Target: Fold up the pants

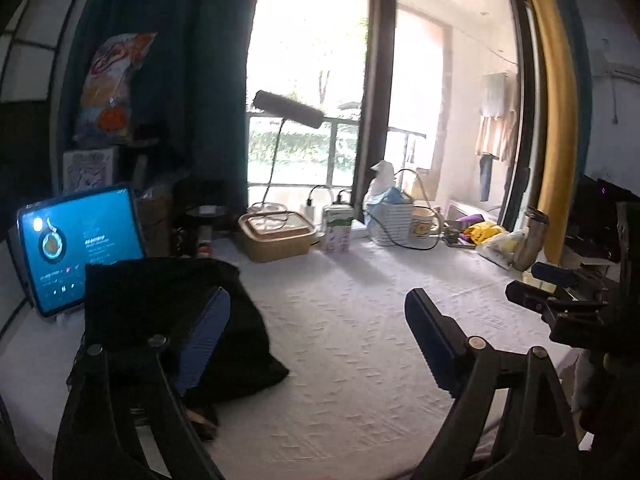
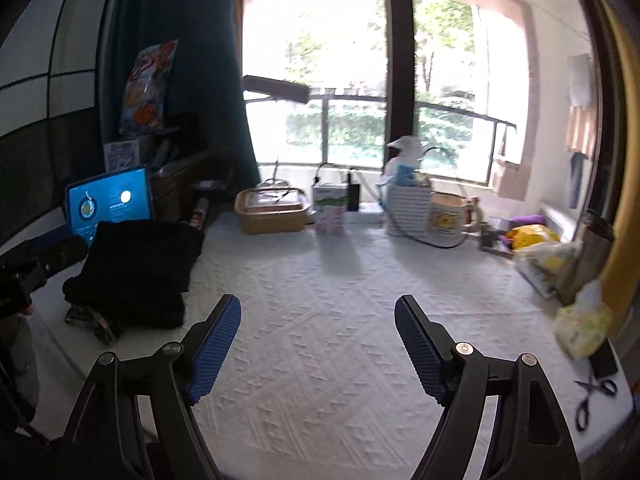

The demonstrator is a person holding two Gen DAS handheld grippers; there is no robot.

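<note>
Pants [image 2: 132, 272] lie in a folded black stack at the left of the white table [image 2: 340, 300], before a tablet [image 2: 110, 200]. Both grippers, left [image 1: 318, 340] and right [image 2: 318, 344], hover spread and empty. Folding looks finished; next move likely withdrawal.

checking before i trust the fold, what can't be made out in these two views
- black pants: dark and blurred in both views, so fold edges are lost; left gripper fingers cover part in the left wrist view.
- patterned thing under the pants: mostly hidden.
- tablet text: too small.
- scissors: blurred, right wrist view.
</note>
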